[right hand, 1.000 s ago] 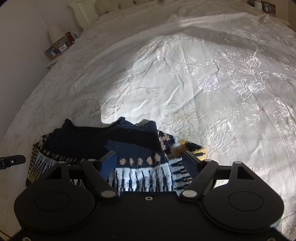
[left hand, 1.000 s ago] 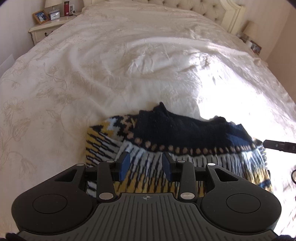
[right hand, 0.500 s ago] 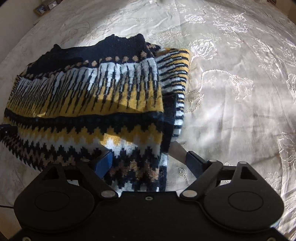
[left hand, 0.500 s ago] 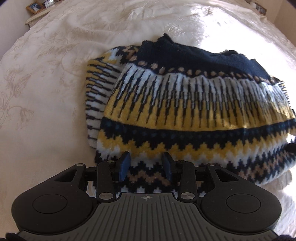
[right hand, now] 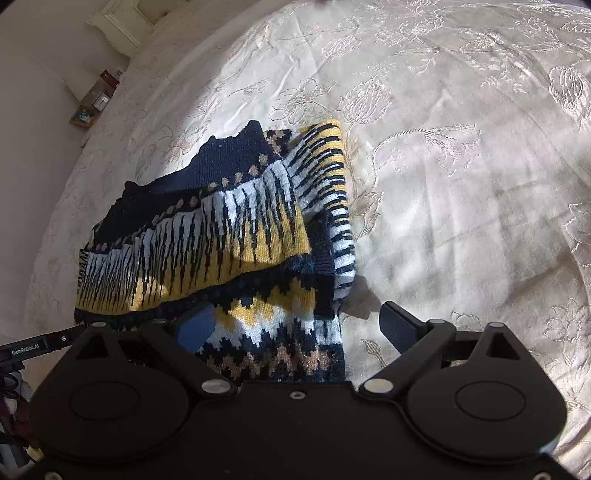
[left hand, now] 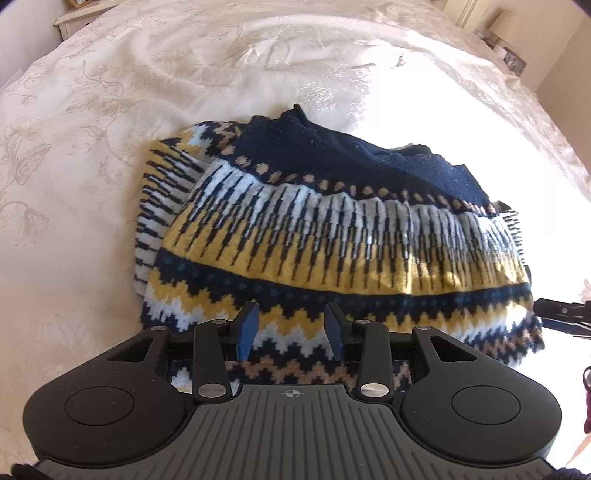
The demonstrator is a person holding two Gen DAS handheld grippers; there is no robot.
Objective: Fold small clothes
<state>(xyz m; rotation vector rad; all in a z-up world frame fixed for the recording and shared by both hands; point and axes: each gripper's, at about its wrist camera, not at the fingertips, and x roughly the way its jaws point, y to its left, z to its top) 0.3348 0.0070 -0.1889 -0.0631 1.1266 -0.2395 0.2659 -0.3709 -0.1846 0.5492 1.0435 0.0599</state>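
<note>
A small knitted sweater (left hand: 332,236), navy with yellow, white and tan zigzag bands, lies folded on the white embroidered bedspread (left hand: 92,166). Its navy collar end points away from me and its hem is nearest. My left gripper (left hand: 291,326) hovers open over the hem's left part, with the knit showing between its blue pads. In the right wrist view the sweater (right hand: 221,236) has a striped sleeve folded along its right side. My right gripper (right hand: 298,326) stands wide open around the hem's right corner. The right gripper's tip (left hand: 561,314) shows beside the sweater's right edge.
The bed stretches far beyond the sweater on all sides. A cream nightstand (left hand: 77,18) stands at the back left, and a headboard (left hand: 461,11) and a second bedside table (left hand: 511,59) at the back right. The left gripper's tip (right hand: 37,343) enters the right wrist view at the left.
Both cameras swung down over the sweater half a second ago and have since drawn back and tilted up a little. The sweater lies unmoved. Neither gripper's gap has changed.
</note>
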